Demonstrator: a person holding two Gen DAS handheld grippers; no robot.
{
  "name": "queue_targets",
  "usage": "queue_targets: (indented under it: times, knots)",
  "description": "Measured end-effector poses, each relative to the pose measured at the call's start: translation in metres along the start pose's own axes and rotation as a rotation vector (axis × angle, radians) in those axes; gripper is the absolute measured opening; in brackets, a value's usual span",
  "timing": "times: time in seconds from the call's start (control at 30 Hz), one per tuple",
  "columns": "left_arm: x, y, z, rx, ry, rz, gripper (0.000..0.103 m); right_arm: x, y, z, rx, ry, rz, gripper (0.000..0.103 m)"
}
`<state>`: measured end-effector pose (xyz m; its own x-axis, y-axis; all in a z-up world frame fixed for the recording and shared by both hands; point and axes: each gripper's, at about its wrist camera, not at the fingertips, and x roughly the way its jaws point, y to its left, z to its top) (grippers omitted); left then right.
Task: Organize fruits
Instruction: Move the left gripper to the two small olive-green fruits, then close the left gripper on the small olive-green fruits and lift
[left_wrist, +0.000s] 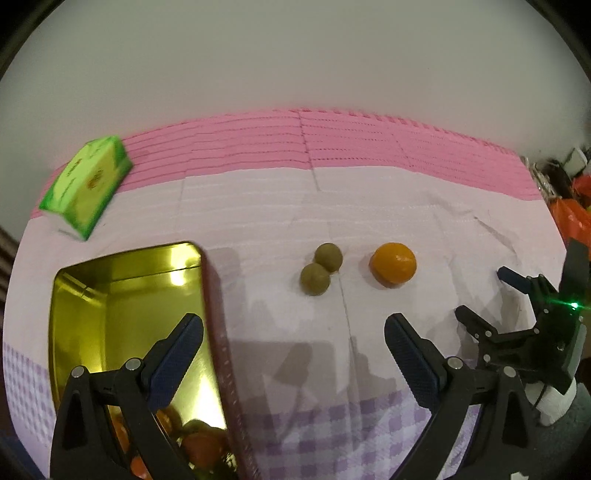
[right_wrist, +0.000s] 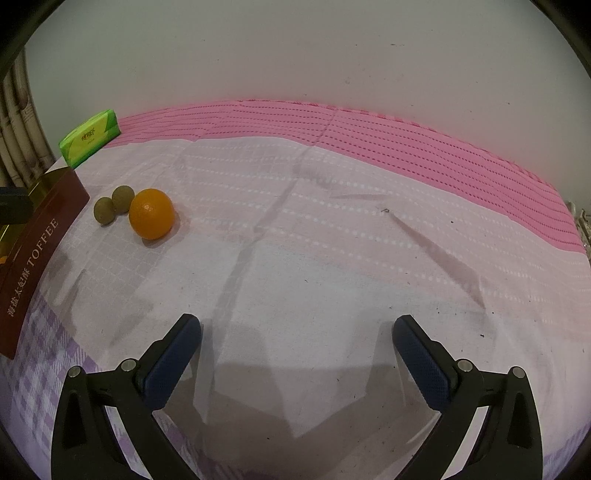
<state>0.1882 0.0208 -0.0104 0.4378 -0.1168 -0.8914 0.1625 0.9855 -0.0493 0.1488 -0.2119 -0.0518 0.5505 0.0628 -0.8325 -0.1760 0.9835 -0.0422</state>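
An orange (left_wrist: 393, 264) and two small green-brown fruits (left_wrist: 320, 268) lie on the pale cloth, ahead of my left gripper (left_wrist: 293, 334). That gripper is open and empty, its left finger over the gold toffee tin (left_wrist: 110, 295). The tin holds oranges and small fruits (left_wrist: 195, 446) at its near end. My right gripper (right_wrist: 297, 332) is open and empty above bare cloth; it also shows in the left wrist view (left_wrist: 480, 295) at the right. In the right wrist view the orange (right_wrist: 151, 213) and the small fruits (right_wrist: 112, 205) lie far left, beside the tin's red side (right_wrist: 37, 266).
A green tissue pack (left_wrist: 86, 184) lies at the back left, on the pink stripe of the cloth (left_wrist: 332, 144); it also shows in the right wrist view (right_wrist: 90, 136). A white wall stands behind. Clutter and orange bags (left_wrist: 569, 214) sit past the right edge.
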Motion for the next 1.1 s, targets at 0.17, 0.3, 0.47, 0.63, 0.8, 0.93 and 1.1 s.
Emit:
queue_targets:
  times: [0.17, 0.3, 0.47, 0.63, 0.8, 0.93, 1.1]
  knots:
    - [0.018, -0.001, 0.008, -0.004, 0.025, -0.049, 0.074, 0.000, 0.000, 0.000, 0.000, 0.000, 0.000, 0.103]
    - [0.029, -0.010, 0.012, 0.024, 0.036, -0.078, 0.067, 0.000, 0.000, 0.000, 0.000, 0.000, 0.000, 0.103]
    - [0.043, -0.021, 0.019, 0.074, 0.047, -0.079, 0.055, 0.001, 0.000, 0.000, 0.000, 0.000, 0.000, 0.103]
    - [0.058, -0.022, 0.026, 0.067, 0.077, -0.083, 0.042, 0.000, 0.000, 0.001, 0.000, 0.001, 0.000, 0.103]
    - [0.065, -0.024, 0.027, 0.069, 0.076, -0.090, 0.040, 0.000, -0.001, 0.001, 0.000, 0.001, 0.000, 0.103]
    - [0.071, -0.020, 0.028, 0.061, 0.083, -0.093, 0.038, 0.000, -0.001, 0.001, 0.000, 0.001, 0.001, 0.103]
    - [0.070, -0.020, 0.026, 0.069, 0.087, -0.081, 0.022, 0.000, 0.000, 0.000, 0.000, 0.001, 0.001, 0.103]
